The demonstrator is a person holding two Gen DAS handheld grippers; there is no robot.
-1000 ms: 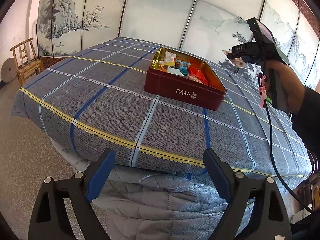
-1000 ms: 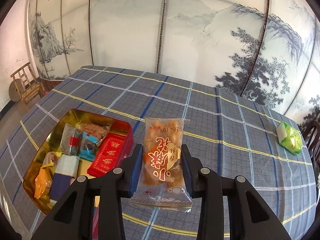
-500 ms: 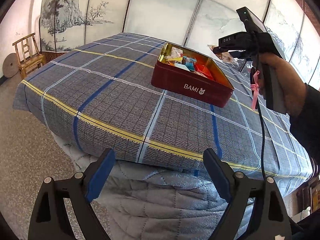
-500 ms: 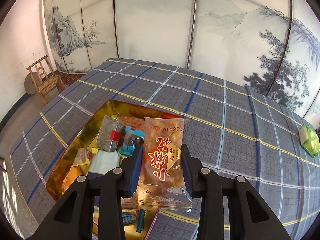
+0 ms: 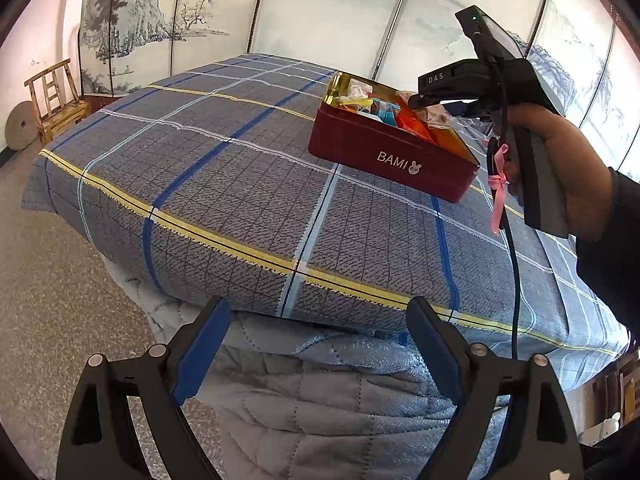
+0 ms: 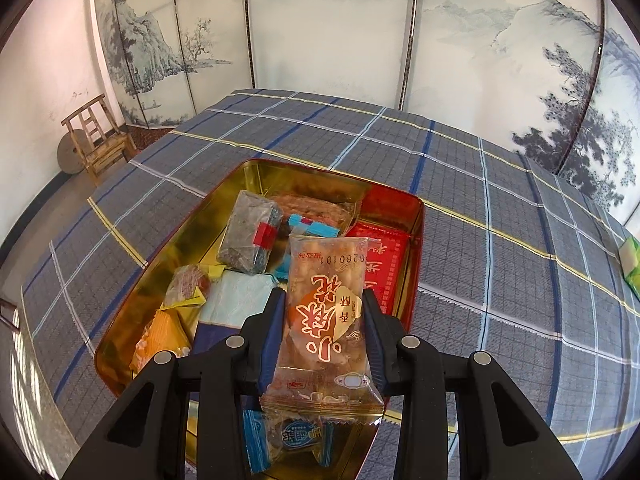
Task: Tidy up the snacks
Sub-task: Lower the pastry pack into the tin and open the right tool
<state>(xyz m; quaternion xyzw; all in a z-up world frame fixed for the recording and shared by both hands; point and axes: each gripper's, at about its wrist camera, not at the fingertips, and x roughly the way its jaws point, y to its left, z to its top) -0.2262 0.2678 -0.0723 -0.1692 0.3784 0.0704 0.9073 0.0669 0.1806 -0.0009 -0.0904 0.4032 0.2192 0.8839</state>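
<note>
Painted screens are standing behind the plaid table (image 6: 500, 208). Your red tin (image 5: 394, 156), reading "BAMI", is already holding most snacks. Your right gripper (image 6: 325, 312) is pinching a clear pastry pack (image 6: 326, 320) with red Chinese characters over it; a green packet (image 6: 631, 264) is waiting far right. Your left gripper (image 5: 316, 340) is hanging wide, carrying nothing.

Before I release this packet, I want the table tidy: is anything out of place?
Yes: one green snack packet lies alone at the tablecloth's far right edge, apart from the tin that holds the other snacks. The right tool grips a clear packet above the tin.
</note>
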